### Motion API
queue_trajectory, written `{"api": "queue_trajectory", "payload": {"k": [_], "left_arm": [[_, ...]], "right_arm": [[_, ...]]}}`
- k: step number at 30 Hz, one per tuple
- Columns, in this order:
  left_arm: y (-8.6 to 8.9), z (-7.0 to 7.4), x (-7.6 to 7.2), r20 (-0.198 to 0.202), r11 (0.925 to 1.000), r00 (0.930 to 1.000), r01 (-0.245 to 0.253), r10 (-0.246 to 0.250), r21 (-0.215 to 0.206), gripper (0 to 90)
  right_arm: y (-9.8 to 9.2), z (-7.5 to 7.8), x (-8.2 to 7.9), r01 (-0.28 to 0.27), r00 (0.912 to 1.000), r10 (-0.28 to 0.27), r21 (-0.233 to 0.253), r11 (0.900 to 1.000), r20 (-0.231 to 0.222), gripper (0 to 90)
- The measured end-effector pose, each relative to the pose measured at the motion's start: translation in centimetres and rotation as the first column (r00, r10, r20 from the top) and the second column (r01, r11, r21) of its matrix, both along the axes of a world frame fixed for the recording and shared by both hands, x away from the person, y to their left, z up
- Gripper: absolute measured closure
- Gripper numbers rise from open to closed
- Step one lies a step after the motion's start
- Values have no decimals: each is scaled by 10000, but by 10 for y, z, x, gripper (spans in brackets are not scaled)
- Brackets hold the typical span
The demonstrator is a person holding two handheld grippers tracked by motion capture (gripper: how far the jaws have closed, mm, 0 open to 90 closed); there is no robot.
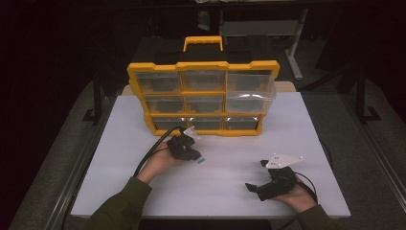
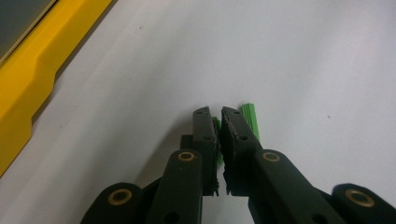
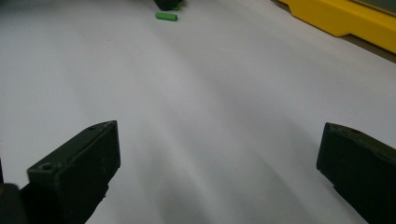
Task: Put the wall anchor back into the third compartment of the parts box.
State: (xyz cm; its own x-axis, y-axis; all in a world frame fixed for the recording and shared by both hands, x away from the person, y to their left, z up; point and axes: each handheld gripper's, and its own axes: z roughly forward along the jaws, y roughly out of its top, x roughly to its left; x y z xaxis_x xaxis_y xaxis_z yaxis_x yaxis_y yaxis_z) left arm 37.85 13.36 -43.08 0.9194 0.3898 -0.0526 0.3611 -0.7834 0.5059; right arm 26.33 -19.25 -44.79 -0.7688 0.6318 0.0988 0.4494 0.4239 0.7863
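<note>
The left claw point(image 2: 219, 116) pinches a green piece point(image 2: 215, 125) on the worktop point(image 1: 230, 182), beside another green plug point(image 2: 251, 119); the right claw point(image 3: 219, 158) gapes wide.

There are 2 grippers point(image 1: 195, 154) point(image 1: 256, 175), 1 yellow box point(image 1: 203, 67) with 9 drawers (3 rows of 3), 2 green bits point(image 2: 251, 119) point(image 2: 216, 125), and 1 table point(image 1: 230, 187).

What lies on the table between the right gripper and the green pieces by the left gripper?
Nothing: in the right gripper view, bare white table runs from the open right gripper to the green piece.
</note>
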Motion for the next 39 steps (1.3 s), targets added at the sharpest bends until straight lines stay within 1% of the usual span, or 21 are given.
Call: {"api": "queue_trajectory", "payload": {"k": [2, 7, 9, 10, 11, 13, 14, 16, 18, 19, 22, 26, 27, 28, 30, 31, 32, 34, 37, 38, 39], "left_arm": [[1, 0, 0, -70, 9999, 10000, -71, 70, -87, 855], [1, 0, 2, -129, 10000, 9999, -48, 47, -80, 856], [2, 1, 3, -250, 10000, 9997, -16, 14, -96, 856], [2, 0, 4, -325, 9998, 9995, -69, 63, -190, 856], [1, -1, 3, -457, 9984, 9987, -268, 246, -488, 856], [2, 1, 4, -694, 9962, 9973, -298, 242, -818, 855], [2, 2, 4, -673, 9957, 9974, -309, 250, -878, 856], [3, 5, 5, -733, 9963, 9972, -212, 151, -835, 855], [3, 8, 5, -772, 9953, 9969, -234, 162, -938, 855], [4, 10, 5, -763, 9958, 9970, -206, 138, -892, 855], [5, 15, 5, -808, 9952, 9967, -162, 84, -967, 855], [5, 22, 4, -949, 9905, 9953, -316, 189, -1342, 855], [5, 24, 4, -934, 9899, 9954, -339, 211, -1377, 855], [6, 27, 5, -921, 9911, 9957, -209, 88, -1318, 855], [6, 31, 4, -971, 9896, 9950, -374, 240, -1387, 855], [5, 33, 4, -1045, 9867, 9941, -438, 275, -1566, 855], [5, 33, 4, -1045, 9867, 9941, -438, 275, -1566, 855], [5, 40, 4, -1053, 9881, 9944, -228, 67, -1523, 855], [4, 47, 5, -971, 9885, 9953, -153, 6, -1506, 855], [5, 50, 6, -951, 9879, 9955, -182, 35, -1540, 855], [4, 52, 5, -965, 9837, 9952, -357, 188, -1762, 854]], "right_arm": [[0, 0, 0, 23, 10000, -23, -2, 10000, -22, 0], [1, 0, 0, 19, 10000, -19, 13, 10000, -67, 0], [1, 0, 0, 9, 10000, -9, 15, 10000, -55, 0], [1, 0, -1, 13, 10000, -13, 39, 10000, -60, 0], [1, 1, -1, 1, 10000, -1, 31, 10000, -70, 0], [0, 1, -1, -4, 10000, 4, 33, 10000, -39, 0], [0, 1, -1, 20, 10000, -20, 52, 10000, -54, 0], [0, 1, 0, 13, 10000, -13, 76, 10000, -26, 0], [0, 1, -1, 11, 10000, -10, 75, 10000, -67, 0], [0, 1, -1, -3, 10000, 3, 65, 10000, -68, 0], [0, 1, -1, -83, 10000, 83, 72, 9999, 27, 0], [0, 1, 0, -17, 10000, 18, 84, 10000, -30, 0], [0, 1, -1, 1, 10000, -1, 91, 10000, -50, 0], [0, 1, 0, -15, 10000, 15, 87, 10000, -18, 0], [0, 2, 0, -58, 10000, 58, 121, 9999, 8, 0], [0, 2, -1, -63, 10000, 64, 158, 9999, -16, 0], [0, 2, -1, -63, 10000, 64, 158, 9999, -16, 0], [-2, 3, -1, -16, 9999, 15, 136, 9999, 103, 0], [-2, 4, -1, 44, 10000, -44, 238, 9997, -2, 0], [-1, 4, -1, 64, 10000, -64, 274, 9996, -12, 0], [-1, 4, -1, 53, 10000, -54, 268, 9996, 36, 0]]}}
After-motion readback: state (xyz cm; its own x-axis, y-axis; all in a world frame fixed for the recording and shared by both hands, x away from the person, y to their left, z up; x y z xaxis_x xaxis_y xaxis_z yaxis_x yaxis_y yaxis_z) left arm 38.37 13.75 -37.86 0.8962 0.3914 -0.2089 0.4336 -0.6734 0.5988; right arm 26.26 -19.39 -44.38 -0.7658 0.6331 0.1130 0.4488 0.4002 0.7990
